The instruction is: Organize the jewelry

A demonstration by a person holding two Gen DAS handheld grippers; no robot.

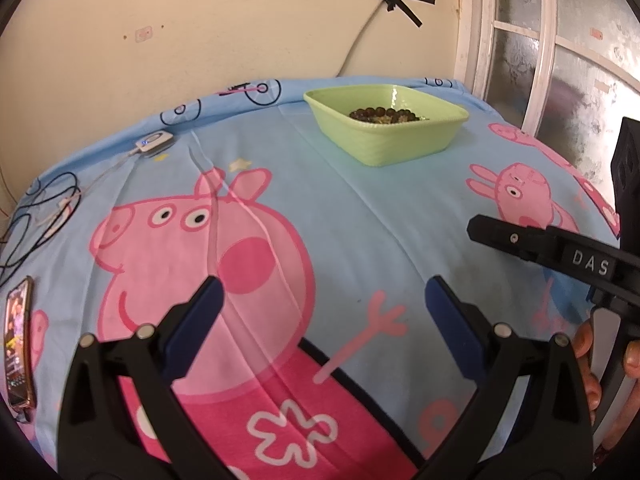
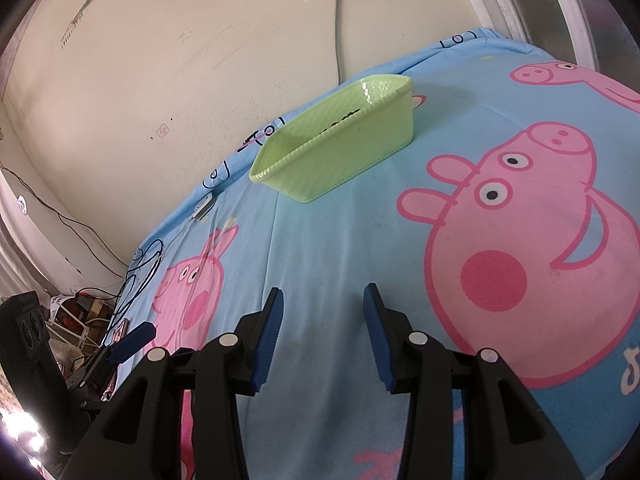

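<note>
A light green plastic basket [image 1: 400, 142] stands at the far side of the bed; it also shows in the right wrist view [image 2: 340, 156]. Dark bead bracelets [image 1: 386, 114] lie inside it, with only their tops showing in the right wrist view [image 2: 344, 117]. My left gripper [image 1: 322, 296] is open and empty, low over the sheet, well short of the basket. My right gripper [image 2: 323, 300] is open and empty, also short of the basket. The right gripper's finger [image 1: 516, 238] shows at the right edge of the left wrist view.
A blue cartoon-pig bedsheet [image 1: 360, 240] covers the surface. A phone [image 1: 18, 340] lies at the left edge. Black and white cables [image 1: 44, 208] and a small white device [image 1: 154, 142] lie at the far left. A wall is behind the bed and a window frame [image 1: 540, 40] at the right.
</note>
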